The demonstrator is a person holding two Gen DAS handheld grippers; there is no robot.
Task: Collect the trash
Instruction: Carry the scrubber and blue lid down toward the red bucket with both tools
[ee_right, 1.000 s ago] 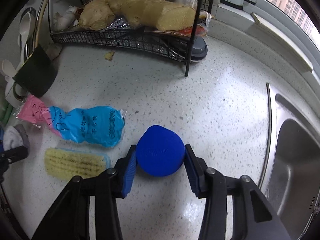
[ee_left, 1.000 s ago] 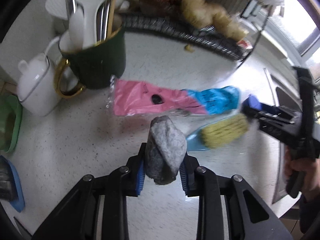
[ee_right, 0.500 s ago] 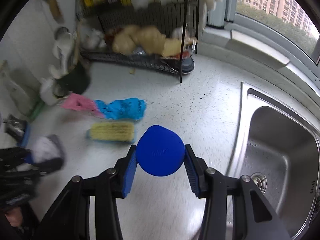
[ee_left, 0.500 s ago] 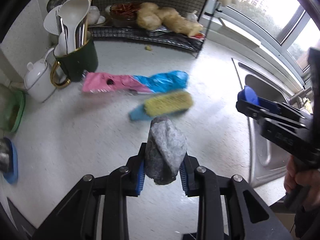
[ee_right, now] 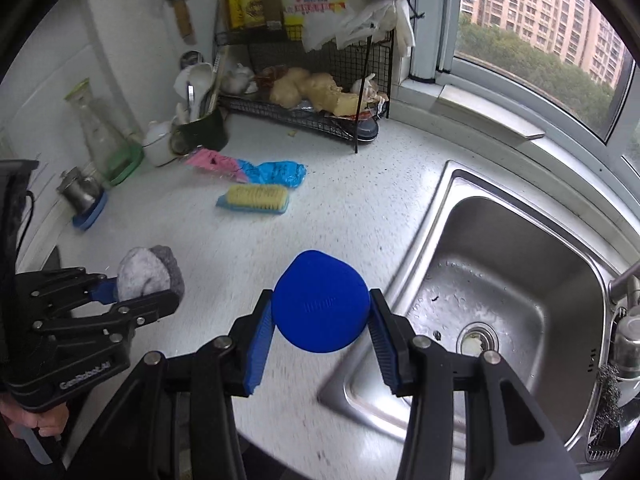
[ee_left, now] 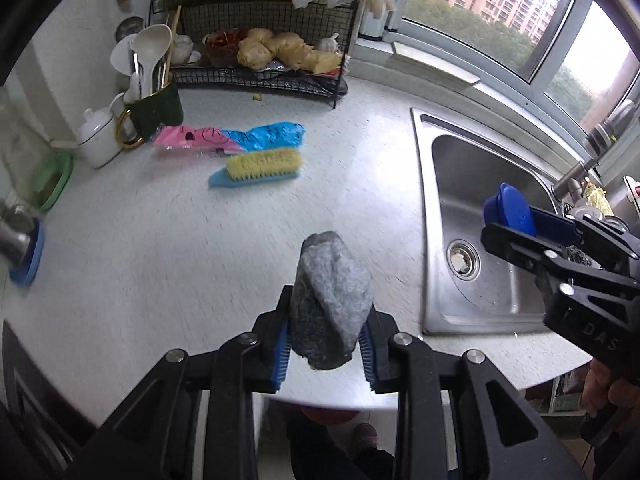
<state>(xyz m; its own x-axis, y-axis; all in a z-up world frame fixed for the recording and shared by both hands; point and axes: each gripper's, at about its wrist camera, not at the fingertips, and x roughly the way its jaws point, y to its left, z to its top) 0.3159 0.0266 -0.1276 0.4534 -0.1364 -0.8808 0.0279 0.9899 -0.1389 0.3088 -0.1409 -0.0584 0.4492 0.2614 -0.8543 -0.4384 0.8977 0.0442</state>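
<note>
My left gripper (ee_left: pixel 325 344) is shut on a grey crumpled wad (ee_left: pixel 330 300), held high above the white counter's front edge; it also shows in the right wrist view (ee_right: pixel 148 276). My right gripper (ee_right: pixel 320 328) is shut on a round blue lid (ee_right: pixel 320 300), held above the counter beside the sink; the lid shows in the left wrist view (ee_left: pixel 510 210). A pink and blue plastic wrapper (ee_left: pixel 232 138) lies on the counter near the back, also in the right wrist view (ee_right: pixel 256 168).
A yellow scrub brush (ee_left: pixel 258 168) lies by the wrapper. A steel sink (ee_right: pixel 500 296) is on the right. A black wire rack (ee_left: pixel 264 68) with ginger, a green utensil mug (ee_left: pixel 154 110), a white teapot (ee_left: pixel 98 140) and a green dish (ee_left: pixel 52 184) line the back and left.
Both grippers have pulled back and up from the counter with their loads. The wrapper and brush now lie farther off, and the sink and counter front edge have come into view.
</note>
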